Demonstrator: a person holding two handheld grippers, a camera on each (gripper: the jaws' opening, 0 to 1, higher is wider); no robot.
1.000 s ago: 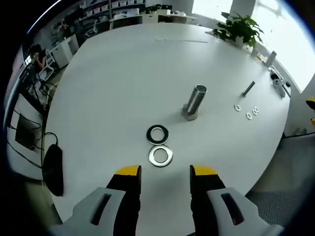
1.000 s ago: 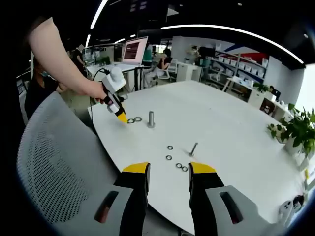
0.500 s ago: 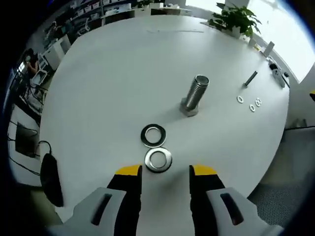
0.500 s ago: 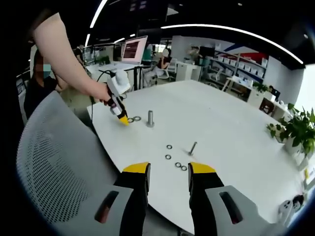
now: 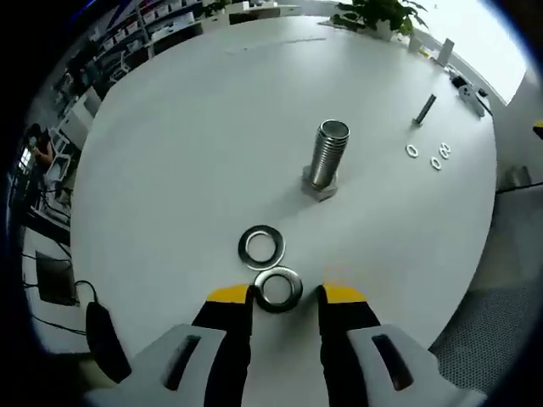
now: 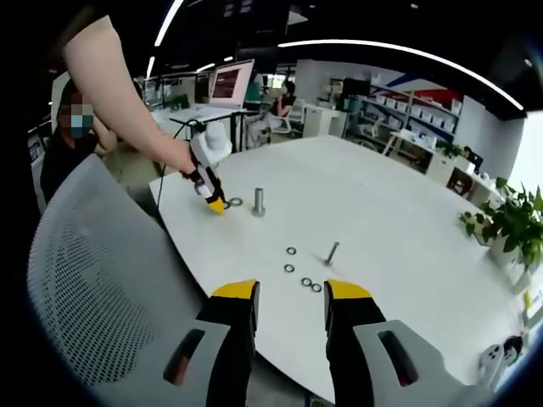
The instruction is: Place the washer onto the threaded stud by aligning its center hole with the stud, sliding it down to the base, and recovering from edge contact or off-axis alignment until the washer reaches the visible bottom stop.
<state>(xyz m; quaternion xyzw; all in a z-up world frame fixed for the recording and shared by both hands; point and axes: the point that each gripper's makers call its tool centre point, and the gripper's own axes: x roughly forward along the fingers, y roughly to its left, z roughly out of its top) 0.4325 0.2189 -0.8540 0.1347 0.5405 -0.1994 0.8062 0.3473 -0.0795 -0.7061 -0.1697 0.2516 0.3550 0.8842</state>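
In the left gripper view, a large threaded stud [image 5: 326, 161] stands upright on its hex head on the white table [image 5: 187, 136]. Two steel washers lie flat in front of it: the farther one [image 5: 261, 244] and the nearer one [image 5: 279, 288]. My left gripper [image 5: 282, 295] is open, its yellow tips on either side of the nearer washer. In the right gripper view, my right gripper [image 6: 290, 293] hangs open and empty off the table's edge; the left gripper [image 6: 210, 182], held by a person's hand, is at the washers beside the stud [image 6: 258, 203].
A small bolt [image 5: 425, 108] and three small washers [image 5: 434, 156] lie at the far right; they also show in the right gripper view as small washers [image 6: 301, 275] and bolt [image 6: 331, 253]. A potted plant [image 6: 512, 227], a grey mesh chair [image 6: 76, 288], and a black mouse [image 5: 105, 337].
My left gripper has moved forward and down: the nearer washer, formerly ahead of the tips, now lies between them. The right gripper has stayed put.
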